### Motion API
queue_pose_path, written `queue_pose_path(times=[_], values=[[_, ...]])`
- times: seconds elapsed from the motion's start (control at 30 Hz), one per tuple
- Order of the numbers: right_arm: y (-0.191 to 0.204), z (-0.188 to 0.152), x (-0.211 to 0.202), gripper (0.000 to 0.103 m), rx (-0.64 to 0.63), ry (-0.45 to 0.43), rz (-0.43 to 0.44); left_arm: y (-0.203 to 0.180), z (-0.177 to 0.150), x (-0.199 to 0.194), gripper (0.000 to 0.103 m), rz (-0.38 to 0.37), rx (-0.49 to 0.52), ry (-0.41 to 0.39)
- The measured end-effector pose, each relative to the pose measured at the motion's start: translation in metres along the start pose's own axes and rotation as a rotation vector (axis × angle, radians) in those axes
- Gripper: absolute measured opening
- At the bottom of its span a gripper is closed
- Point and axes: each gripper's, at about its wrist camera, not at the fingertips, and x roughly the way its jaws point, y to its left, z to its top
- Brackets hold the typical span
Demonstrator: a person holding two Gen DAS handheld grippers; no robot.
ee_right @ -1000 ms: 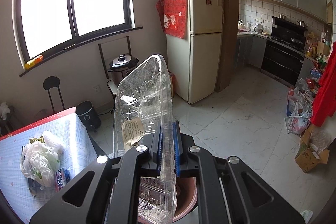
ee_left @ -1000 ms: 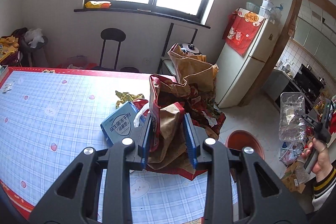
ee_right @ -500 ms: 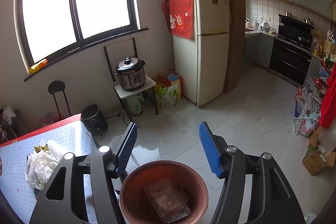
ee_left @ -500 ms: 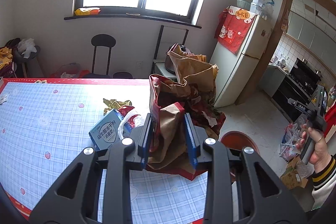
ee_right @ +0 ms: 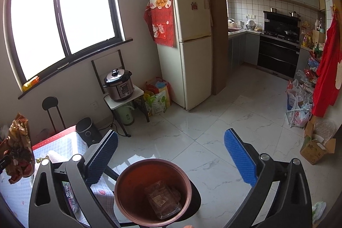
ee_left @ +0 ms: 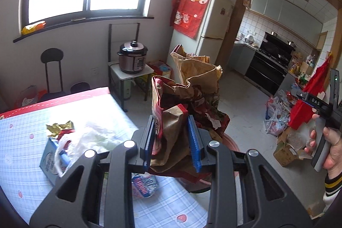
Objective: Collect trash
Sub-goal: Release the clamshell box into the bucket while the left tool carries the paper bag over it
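Note:
My left gripper is shut on a crumpled brown and red paper bag, held above the table's right edge; the bag also shows in the right wrist view. My right gripper is open and empty above a round brown bin on the floor by the table. A clear plastic tray lies in the bin. The bin's rim shows behind the bag in the left wrist view. A white plastic bag, a blue box and a gold wrapper lie on the checked tablecloth.
A pressure cooker stands on a small stand by the wall, a fridge beyond it. A black stool and a black appliance are near the table. Bags and boxes crowd the right wall.
My right gripper opened and let go of the clear plastic tray, which now lies in the bin. My left gripper swung right with the paper bag toward the bin.

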Motion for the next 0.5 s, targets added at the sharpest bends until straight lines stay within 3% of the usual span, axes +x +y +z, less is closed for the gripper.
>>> queue_pose_path(times=[0.23,0.37,0.47,0.5], values=[[-0.044,-0.009,-0.019,0.098,0.005,0.015,-0.071,-0.075,0.000,0.078,0.033,-0.116,0.091,0.053],[-0.067,-0.009,-0.024,0.098,0.010,0.015,-0.111,-0.110,0.004,0.110,0.034,-0.142,0.133,0.055],[-0.079,-0.009,-0.025,0.098,0.032,0.013,-0.125,-0.121,0.009,0.121,0.046,-0.166,0.125,0.052],[-0.081,-0.009,-0.025,0.097,0.040,0.012,-0.125,-0.122,0.011,0.120,0.060,-0.168,0.118,0.036]])
